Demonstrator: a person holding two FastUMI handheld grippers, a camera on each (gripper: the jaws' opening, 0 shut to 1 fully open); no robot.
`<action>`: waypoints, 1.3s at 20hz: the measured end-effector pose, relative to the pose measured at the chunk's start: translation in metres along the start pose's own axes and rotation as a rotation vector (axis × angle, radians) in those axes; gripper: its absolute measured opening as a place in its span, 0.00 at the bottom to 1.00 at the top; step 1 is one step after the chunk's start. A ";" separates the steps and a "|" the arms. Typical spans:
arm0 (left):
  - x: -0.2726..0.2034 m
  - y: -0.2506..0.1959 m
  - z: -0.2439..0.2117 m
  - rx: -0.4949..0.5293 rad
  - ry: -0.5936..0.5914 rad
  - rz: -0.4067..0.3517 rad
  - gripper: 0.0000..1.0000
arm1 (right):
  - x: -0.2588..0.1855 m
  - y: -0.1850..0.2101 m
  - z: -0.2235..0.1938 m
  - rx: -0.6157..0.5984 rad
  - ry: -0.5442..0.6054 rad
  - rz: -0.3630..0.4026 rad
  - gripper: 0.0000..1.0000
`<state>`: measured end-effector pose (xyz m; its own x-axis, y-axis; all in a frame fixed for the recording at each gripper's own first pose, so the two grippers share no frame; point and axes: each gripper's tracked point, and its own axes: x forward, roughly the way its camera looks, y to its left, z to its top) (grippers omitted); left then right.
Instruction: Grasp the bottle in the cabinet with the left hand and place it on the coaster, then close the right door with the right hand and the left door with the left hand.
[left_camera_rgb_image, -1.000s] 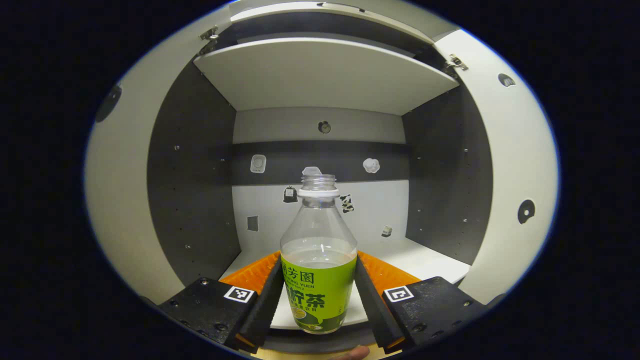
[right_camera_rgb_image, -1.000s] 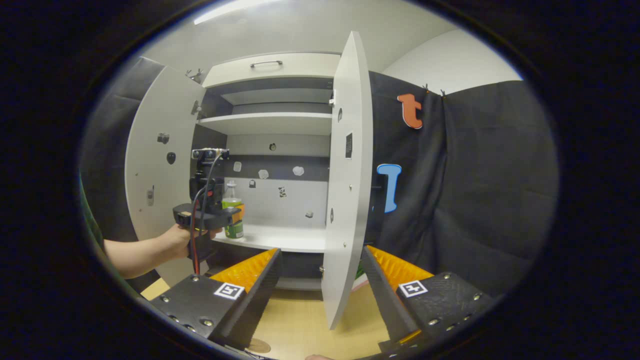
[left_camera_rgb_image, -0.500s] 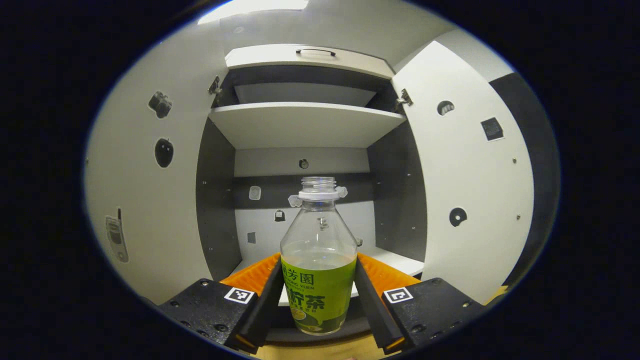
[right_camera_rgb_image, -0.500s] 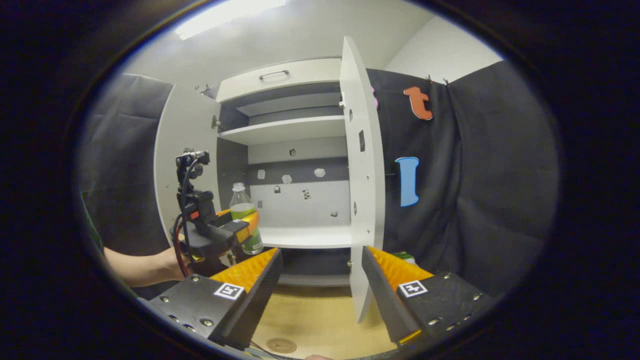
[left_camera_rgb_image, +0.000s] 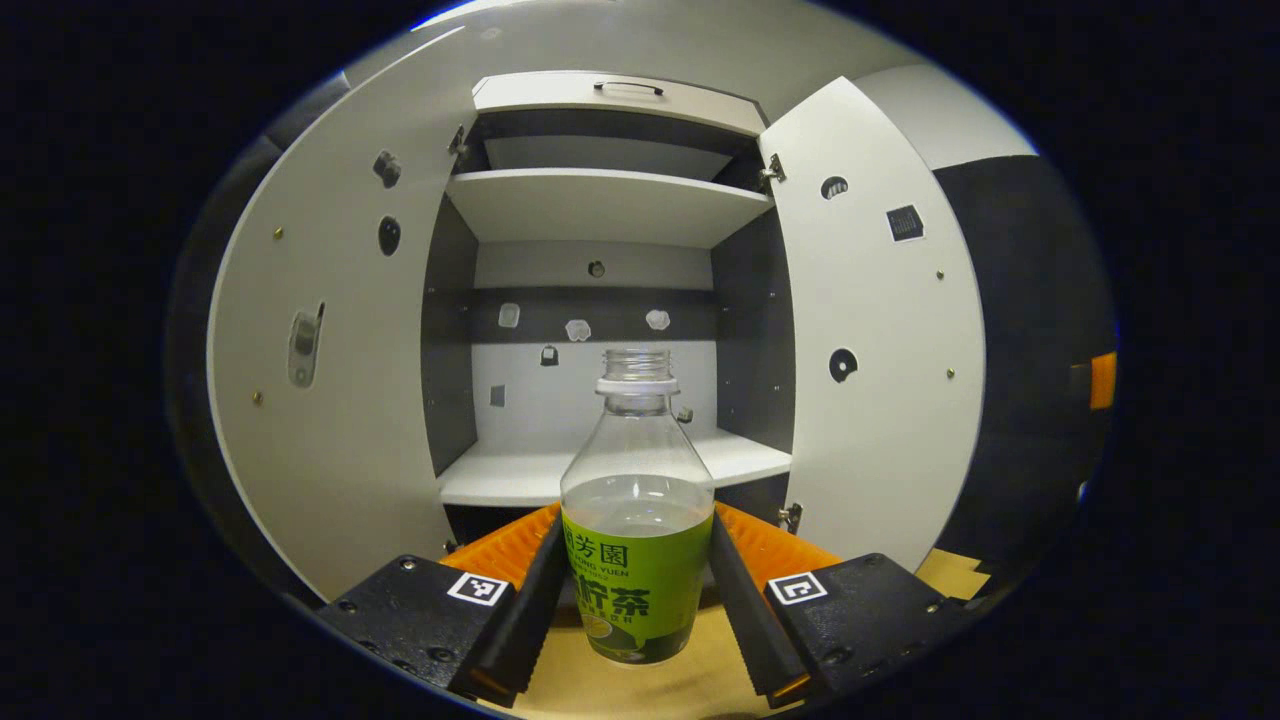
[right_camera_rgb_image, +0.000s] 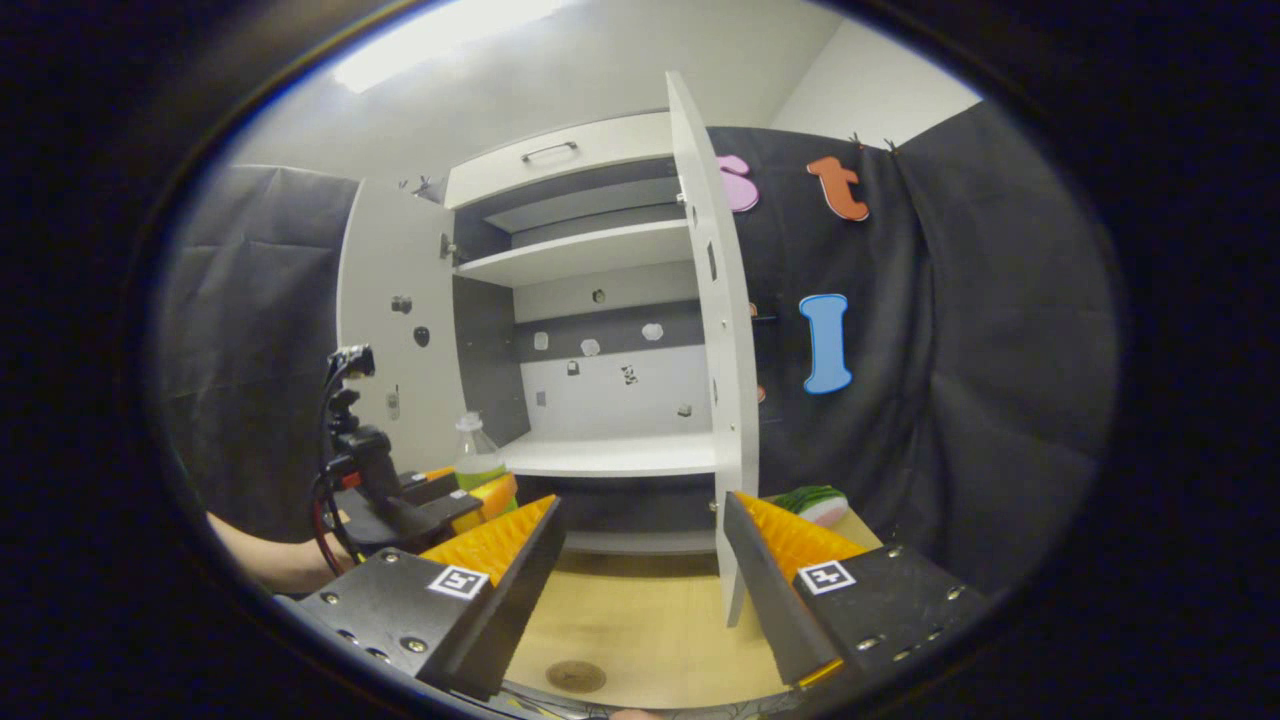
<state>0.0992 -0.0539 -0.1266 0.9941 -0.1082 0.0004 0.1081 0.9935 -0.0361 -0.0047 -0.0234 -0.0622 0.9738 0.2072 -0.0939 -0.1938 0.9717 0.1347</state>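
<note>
between the fingers of the left gripper (left_camera_rgb_image: 637, 590), clamped at the labelled lower half: the bottle (left_camera_rgb_image: 637, 520), uncapped, upright, some clear liquid inside, clear of the cabinet shelf (left_camera_rgb_image: 610, 470) and out over the worktop (right_camera_rgb_image: 640, 625). beyond it, both doors wide open, the left door (left_camera_rgb_image: 330, 400) and the right door (left_camera_rgb_image: 880, 360) (edge-on in the right gripper view). low on the worktop in the right gripper view, a small round coaster (right_camera_rgb_image: 575, 676), bare, well apart from the bottle. fingers of the right gripper (right_camera_rgb_image: 645, 590) spread wide, nothing between them, hanging near the right door's lower edge. step in hand, by the look of it: carrying the bottle from cabinet to coaster. next move calls for bringing it down level over the coaster, base flat and centred, no tilt (open neck, so a spill is the risk), then releasing; doors not yet closed.
</note>
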 end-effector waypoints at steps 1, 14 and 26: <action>-0.009 -0.003 -0.011 -0.008 0.006 -0.007 0.80 | -0.004 -0.003 -0.001 -0.010 -0.002 0.001 0.96; -0.096 -0.065 -0.142 0.099 0.098 -0.227 0.80 | -0.020 -0.027 -0.006 0.041 0.023 -0.060 0.99; -0.090 -0.094 -0.220 -0.060 0.167 -0.419 0.81 | 0.023 -0.005 0.008 0.266 0.029 -0.131 0.99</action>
<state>-0.0012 -0.1454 -0.3434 0.8498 -0.5099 -0.1333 0.4960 0.8593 -0.1250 0.0198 -0.0244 -0.0574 0.9838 0.0890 -0.1554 -0.0250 0.9275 0.3729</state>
